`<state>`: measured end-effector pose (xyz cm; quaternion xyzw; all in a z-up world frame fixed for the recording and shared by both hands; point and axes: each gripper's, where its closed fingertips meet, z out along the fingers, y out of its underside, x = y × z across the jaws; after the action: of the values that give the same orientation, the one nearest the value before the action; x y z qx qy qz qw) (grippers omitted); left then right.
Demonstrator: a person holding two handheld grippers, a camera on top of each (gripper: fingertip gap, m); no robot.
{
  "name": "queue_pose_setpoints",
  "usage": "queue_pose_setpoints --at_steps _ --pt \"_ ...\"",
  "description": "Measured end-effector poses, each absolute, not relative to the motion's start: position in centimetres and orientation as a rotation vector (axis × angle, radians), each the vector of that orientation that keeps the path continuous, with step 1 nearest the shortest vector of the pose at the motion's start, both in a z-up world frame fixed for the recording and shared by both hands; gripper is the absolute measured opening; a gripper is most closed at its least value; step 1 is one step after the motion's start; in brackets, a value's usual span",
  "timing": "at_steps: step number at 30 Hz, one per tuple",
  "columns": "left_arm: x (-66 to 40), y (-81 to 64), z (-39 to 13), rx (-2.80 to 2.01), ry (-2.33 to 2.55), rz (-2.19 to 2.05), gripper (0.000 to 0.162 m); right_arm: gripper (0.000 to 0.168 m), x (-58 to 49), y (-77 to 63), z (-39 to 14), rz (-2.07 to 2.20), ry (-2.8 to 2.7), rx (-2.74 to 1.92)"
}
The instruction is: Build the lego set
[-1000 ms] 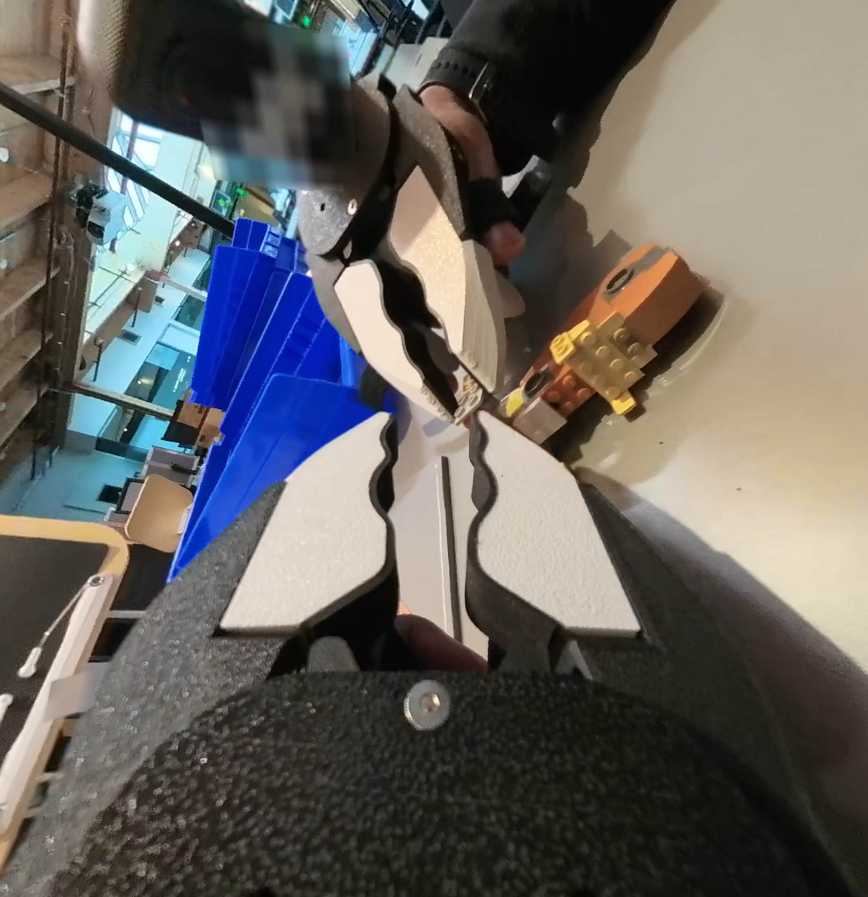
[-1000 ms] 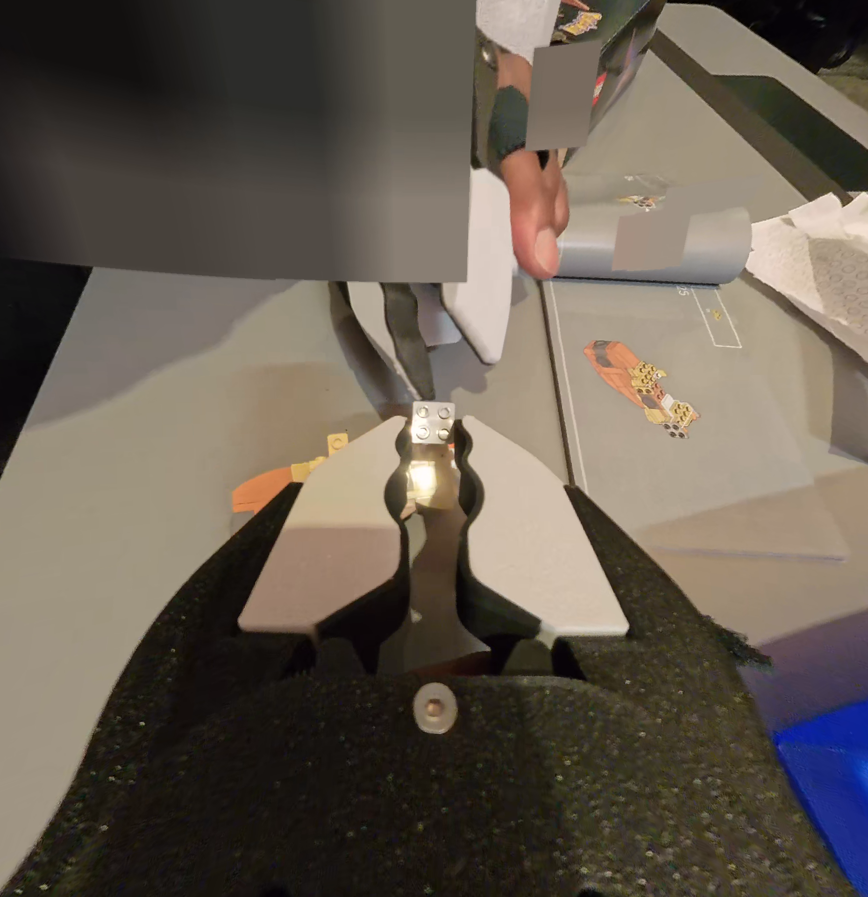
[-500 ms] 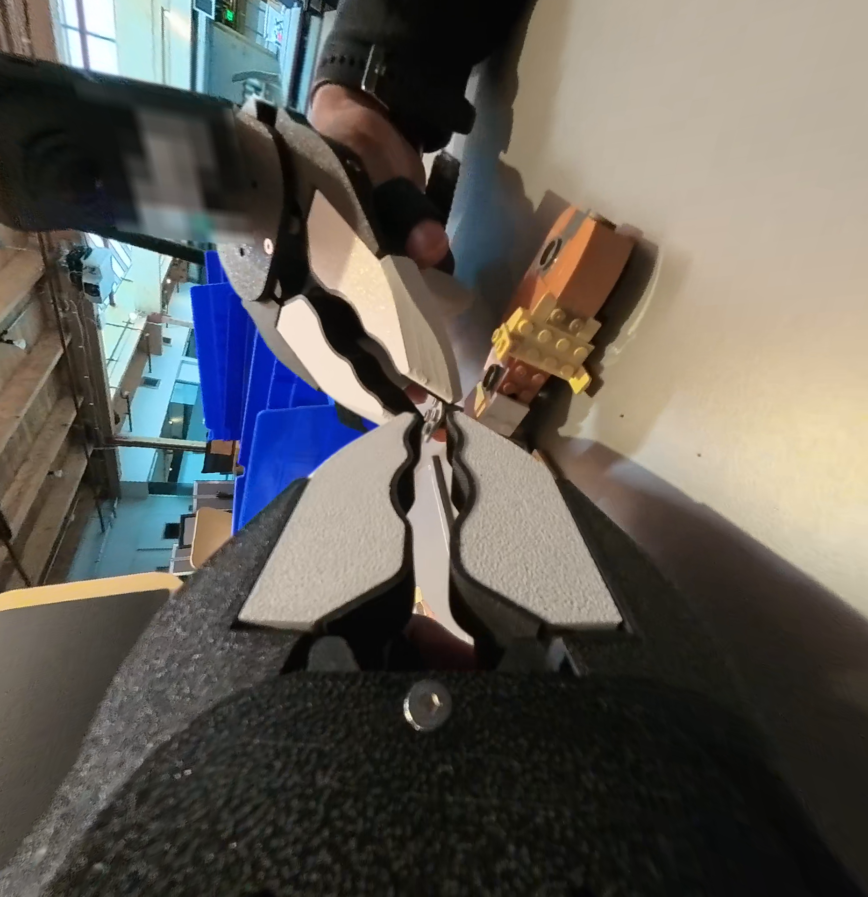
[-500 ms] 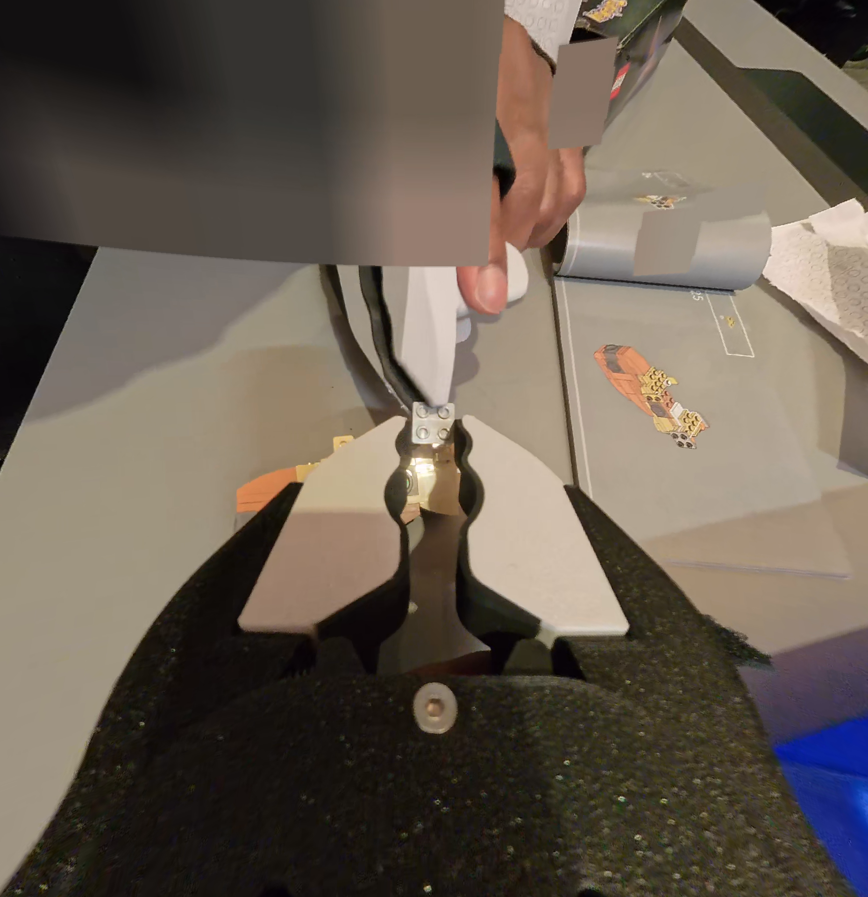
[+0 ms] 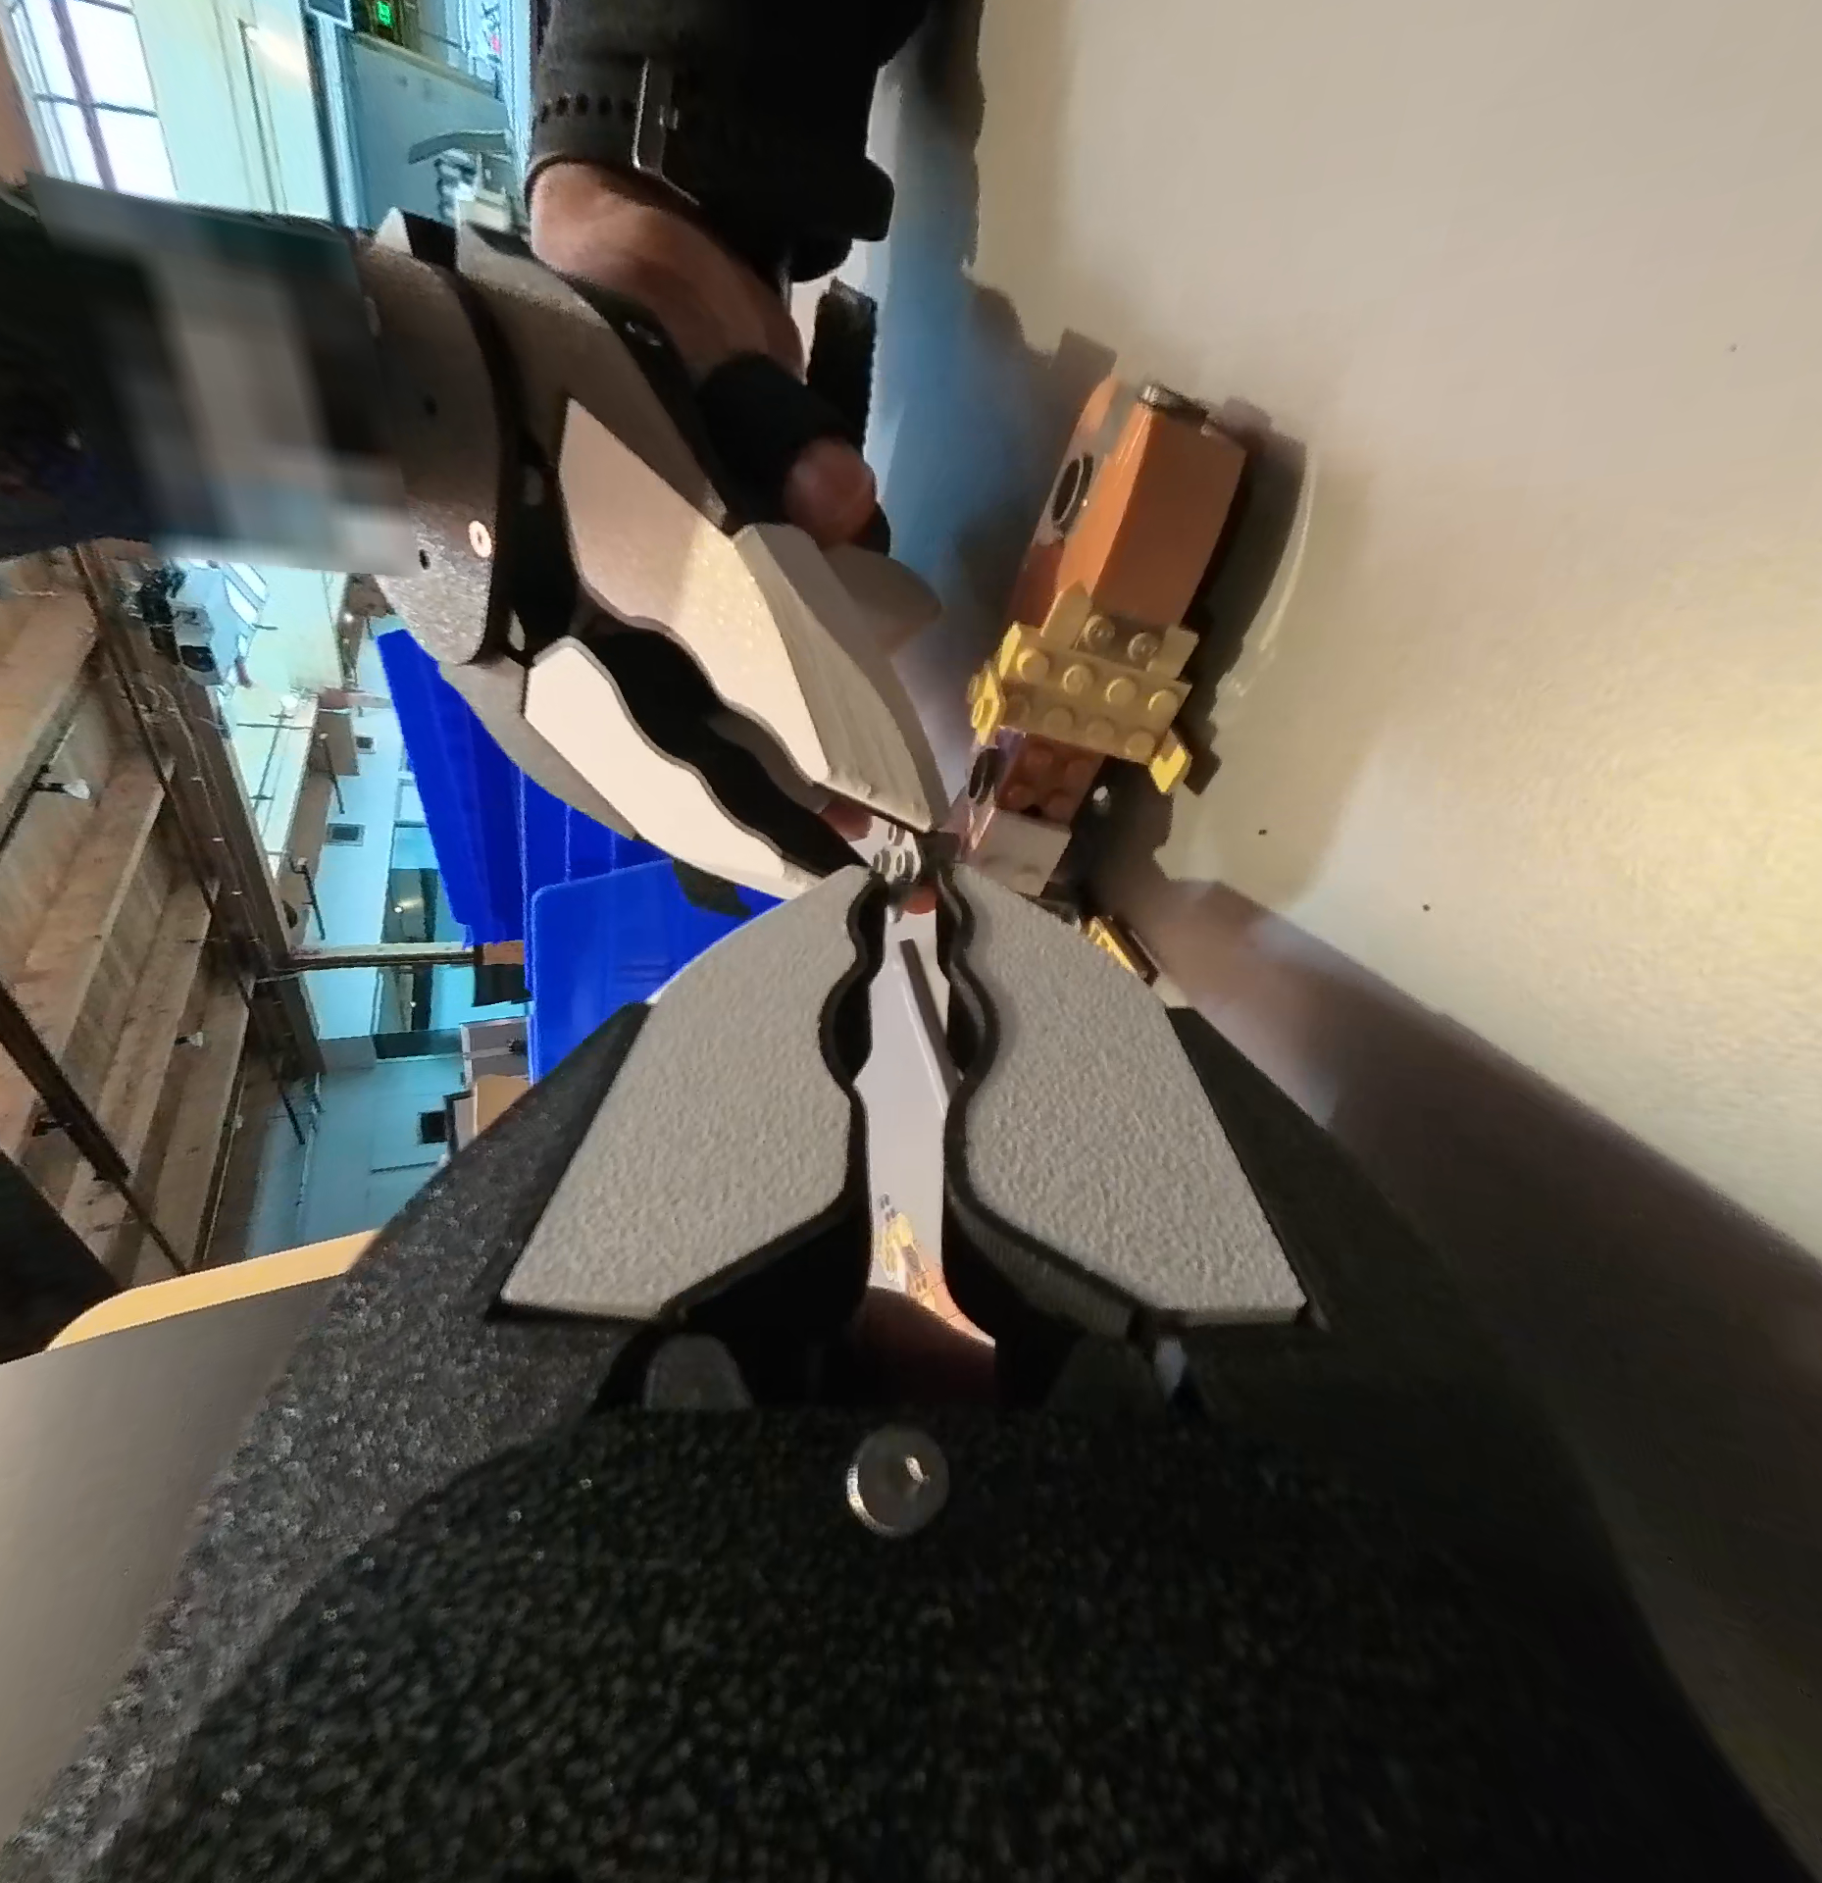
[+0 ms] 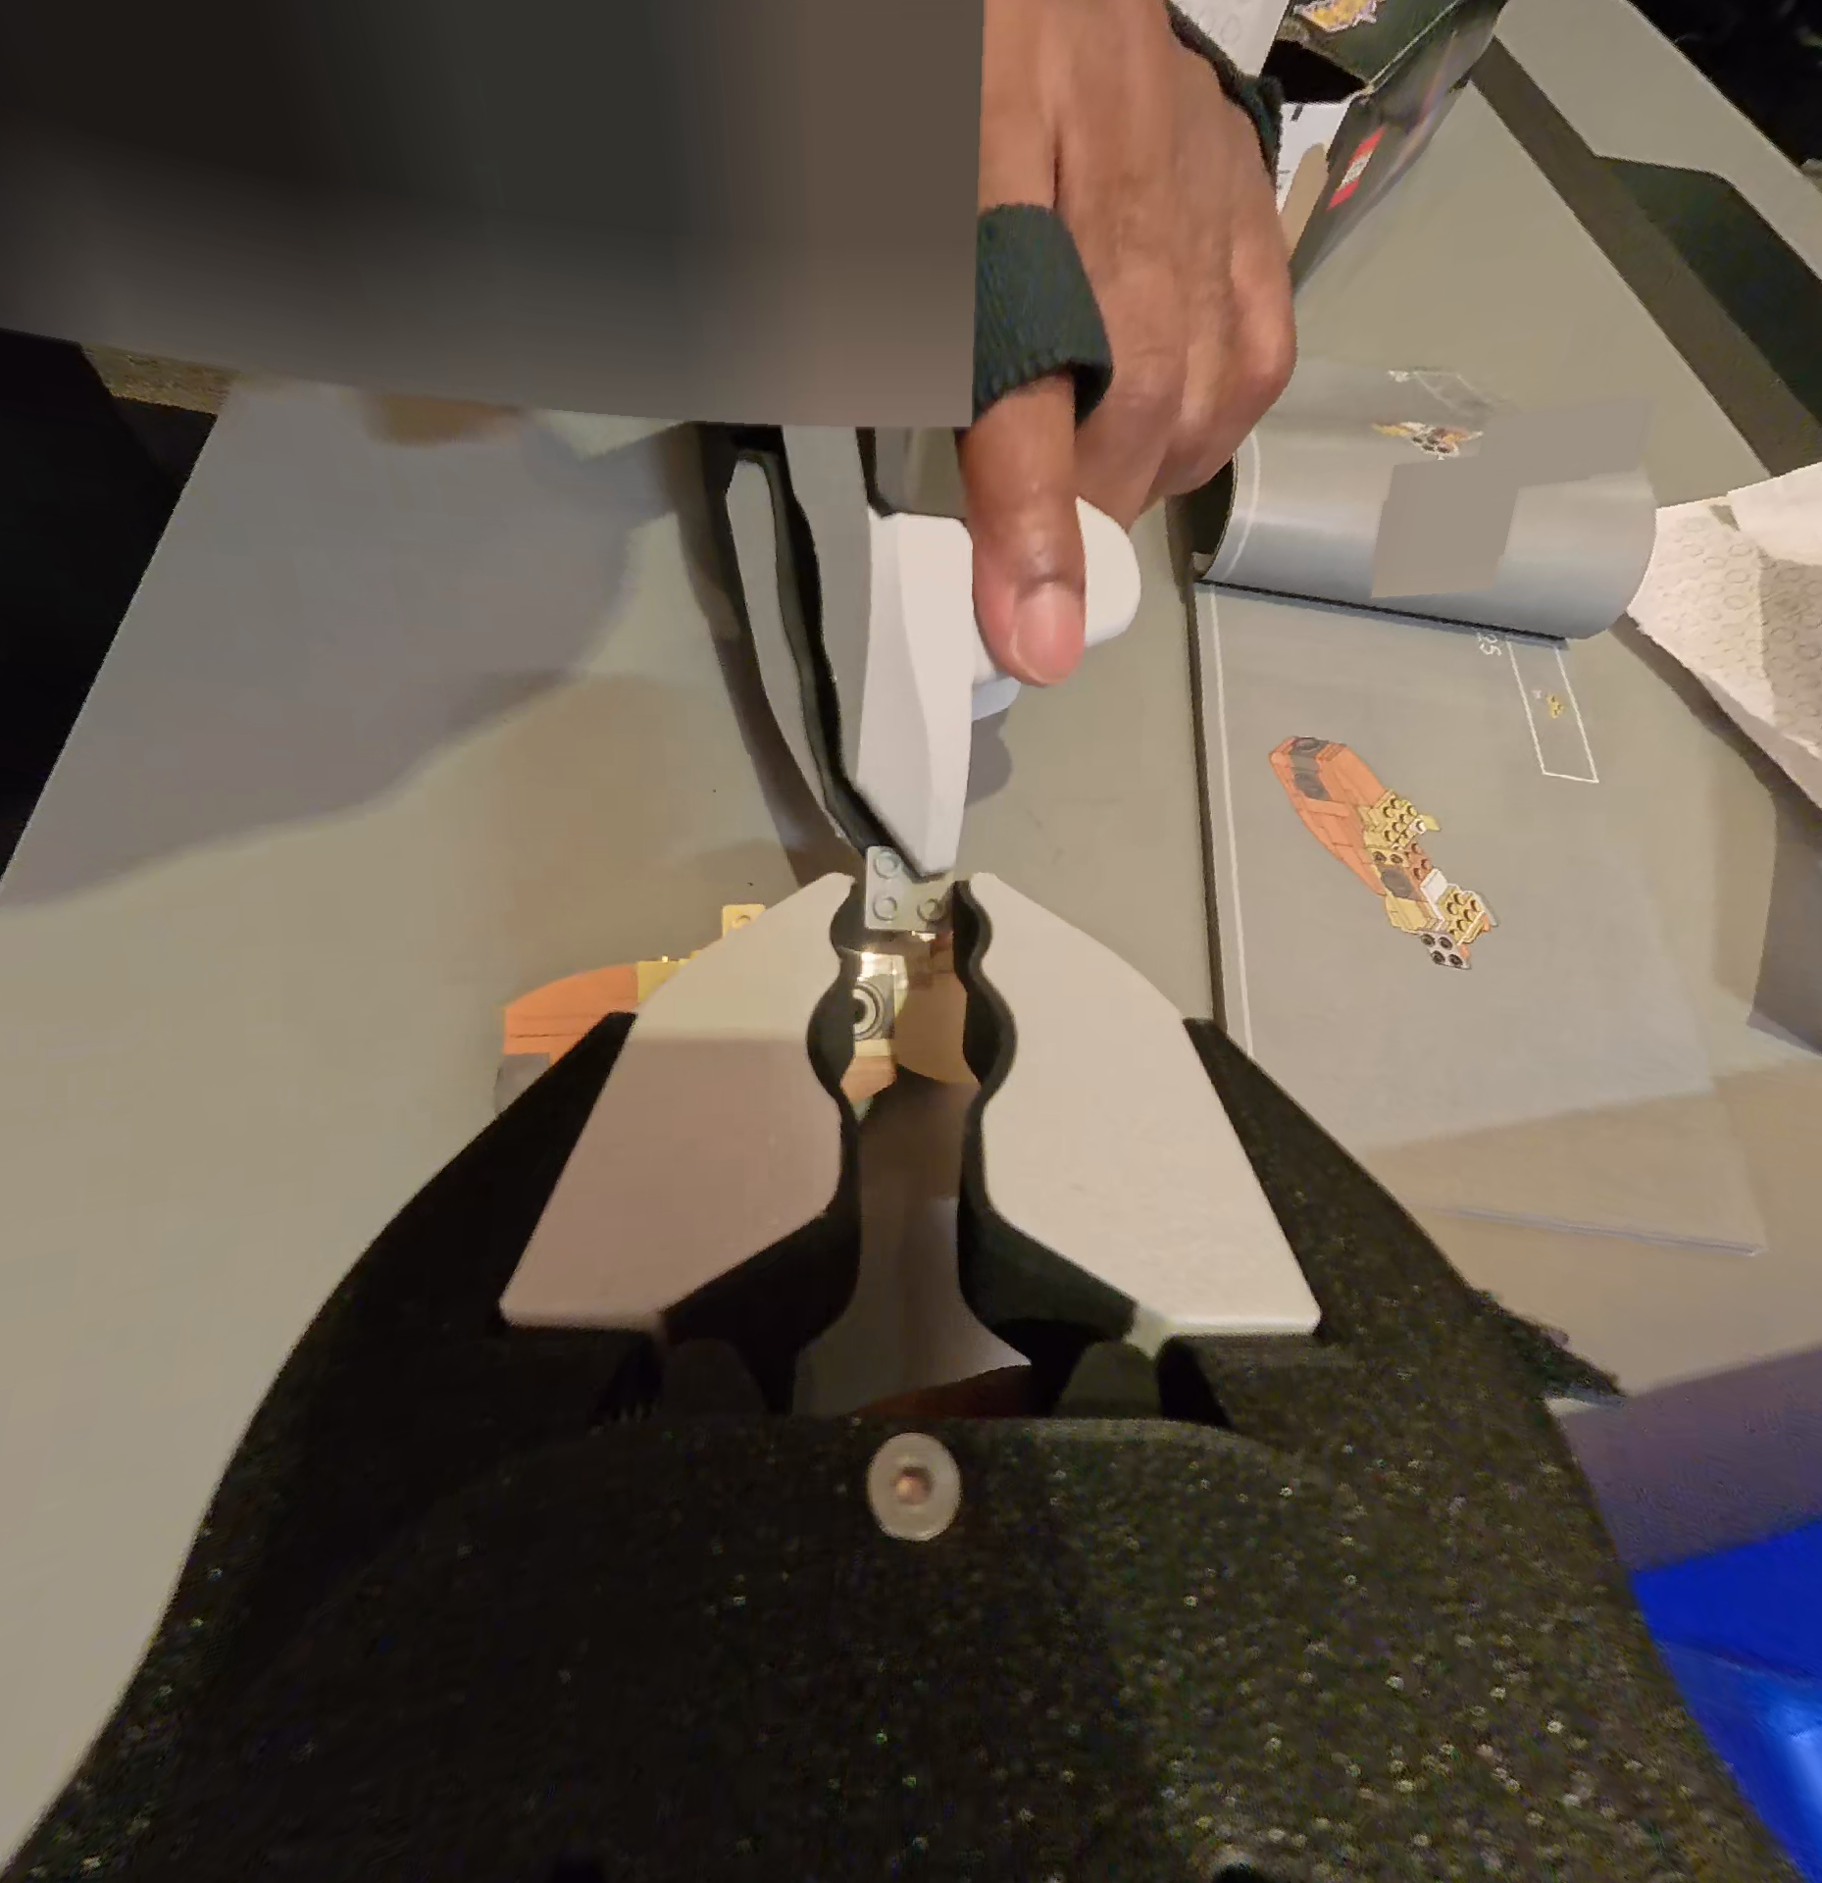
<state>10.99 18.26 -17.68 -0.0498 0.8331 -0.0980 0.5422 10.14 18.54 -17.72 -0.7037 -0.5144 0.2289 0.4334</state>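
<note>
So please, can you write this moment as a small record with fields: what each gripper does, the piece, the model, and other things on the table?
piece: small grey plate, four studs
right gripper: shut on the grey plate
left gripper: tips at the same plate; grip unclear
model: orange and gold build, lying on the table, beside the grippers
booklet: open instruction booklet, on the table
bin: blue bin, behind

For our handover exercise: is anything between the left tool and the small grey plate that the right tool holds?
Nothing visible. The left tool has its tips either side of the grey plate, pinched in the right tool; whether they grip it is unclear.
</note>
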Motion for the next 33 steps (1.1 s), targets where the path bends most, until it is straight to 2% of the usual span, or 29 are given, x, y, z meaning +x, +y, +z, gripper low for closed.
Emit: queue_pose_setpoints --at_steps 10,13,19,25,33 --pt "11.4 18.4 -17.5 -0.152 1.934 -0.269 0.003 0.017 10.5 18.7 -17.2 0.574 -1.242 -1.724" --pt "11.6 18.6 -17.4 -0.196 1.930 -0.307 0.003 0.021 11.1 18.9 -17.2 0.548 -1.227 -1.729" --pt "11.6 19.1 -17.3 -0.247 1.937 -0.335 0.003 0.015 13.6 19.4 -19.1 0.401 -1.254 -1.753" --pt "11.5 19.8 -17.9 -0.202 1.966 -0.212 0.003 0.020 13.3 19.9 -18.1 0.051 -1.370 -1.410" --pt "11.5 19.8 -18.2 -0.119 2.019 -0.084 0.003 0.030 12.1 19.8 -17.0 -0.048 -1.375 -1.202"
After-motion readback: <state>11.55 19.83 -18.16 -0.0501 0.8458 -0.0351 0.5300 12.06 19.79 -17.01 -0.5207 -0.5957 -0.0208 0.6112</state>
